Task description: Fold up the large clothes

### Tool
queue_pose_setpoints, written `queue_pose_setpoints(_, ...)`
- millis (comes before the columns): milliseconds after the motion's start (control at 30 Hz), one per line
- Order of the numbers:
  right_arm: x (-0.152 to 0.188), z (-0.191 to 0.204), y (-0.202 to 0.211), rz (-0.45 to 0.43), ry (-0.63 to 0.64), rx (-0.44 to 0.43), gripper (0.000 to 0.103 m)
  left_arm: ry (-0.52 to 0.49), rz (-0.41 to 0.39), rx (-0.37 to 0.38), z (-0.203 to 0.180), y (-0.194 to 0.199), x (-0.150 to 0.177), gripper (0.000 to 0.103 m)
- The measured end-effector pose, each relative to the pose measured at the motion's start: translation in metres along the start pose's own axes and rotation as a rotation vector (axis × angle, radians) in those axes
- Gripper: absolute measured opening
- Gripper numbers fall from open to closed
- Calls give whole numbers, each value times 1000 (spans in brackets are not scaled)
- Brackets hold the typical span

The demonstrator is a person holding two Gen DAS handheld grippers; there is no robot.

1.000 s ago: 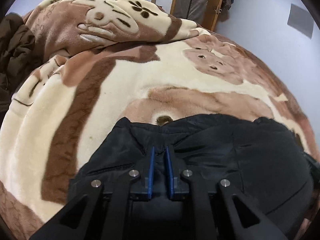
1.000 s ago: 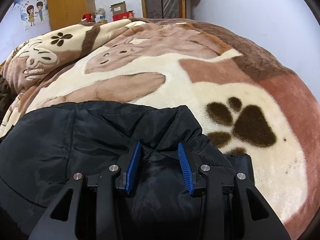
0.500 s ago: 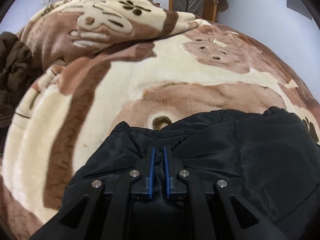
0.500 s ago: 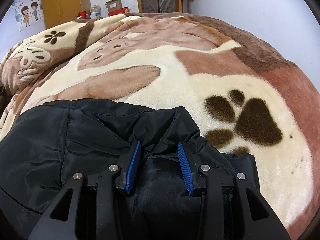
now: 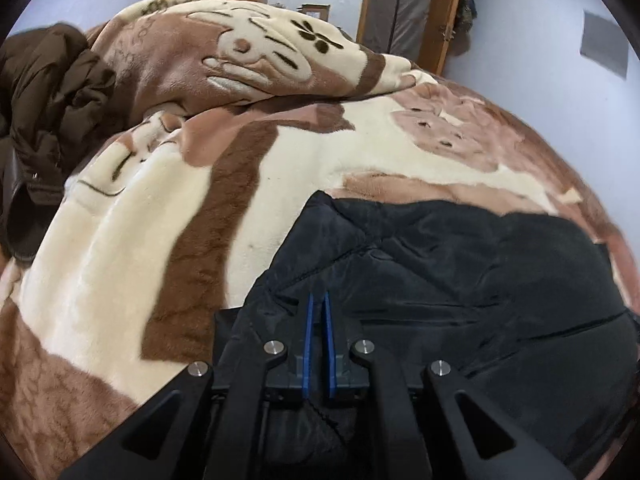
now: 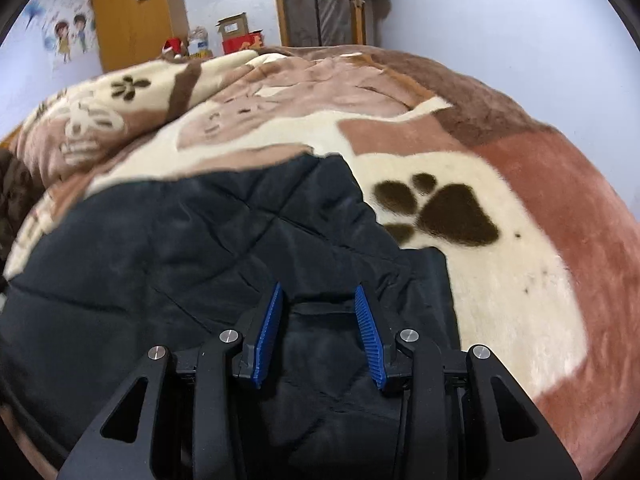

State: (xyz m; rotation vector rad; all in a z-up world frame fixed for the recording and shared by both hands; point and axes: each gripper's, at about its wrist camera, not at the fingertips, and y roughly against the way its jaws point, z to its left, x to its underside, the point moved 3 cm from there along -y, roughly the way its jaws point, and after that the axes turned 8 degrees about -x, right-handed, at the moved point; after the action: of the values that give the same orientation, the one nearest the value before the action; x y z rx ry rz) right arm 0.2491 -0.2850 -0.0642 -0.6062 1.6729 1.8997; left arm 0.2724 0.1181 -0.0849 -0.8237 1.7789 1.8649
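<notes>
A plush cream-and-brown fleece blanket (image 5: 132, 240) printed with cartoon bears and a dark paw mark (image 6: 440, 212) covers the bed and fills both views, its far part heaped into a fold beyond the claws. On it, directly ahead of and beneath both claws, lies a black quilted padded jacket (image 5: 460, 272); its lower portion runs under the claw frames and out of the bottom of each view, so its full outline cannot be made out, and its far edge is blurred in the right wrist view.

The left claw (image 5: 318, 304) has its blue pads drawn almost together, a narrow slit between them, pinching a ridge of the black jacket's near-left edge. The right claw (image 6: 316, 300) stands with its blue ribbed pads well apart, jacket (image 6: 180, 248) fabric lying in the gap between them; whether the pads press the cloth cannot be told.

Far to the left of the left claw, a crumpled dark brown padded garment (image 5: 48, 96) is bunched at the bed's edge, partly cut off by the lens rim. Beyond the bed, an orange wooden wardrobe (image 6: 132, 12), a wooden-framed doorway (image 6: 320, 0), a small cardboard box (image 6: 234, 28) and cartoon wall stickers (image 6: 70, 36) appear small and soft.
</notes>
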Motion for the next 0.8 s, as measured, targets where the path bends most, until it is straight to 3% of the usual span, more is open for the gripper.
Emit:
queue_pose_setpoints(233,3,-10,-21,9,-23,5,38,-11,19,-8,-12,-23,4,6)
queue_pose_setpoints(400,-10,-4,-5,51,-7,36,38,-14,38,-33,-11,-9,-4,6)
queue_pose_setpoints(500,-19,3,30,2,-30,1,38,41,13,-1,-2,22,-13,6)
queue_pose_setpoints(633,-26,39,74,-81,0,-104,38,23,-72,93,-23,73,-21,6)
queue_pose_setpoints(800,-18,92,57,-10,85,-199,38,-85,-50,247,-98,82,-13,6)
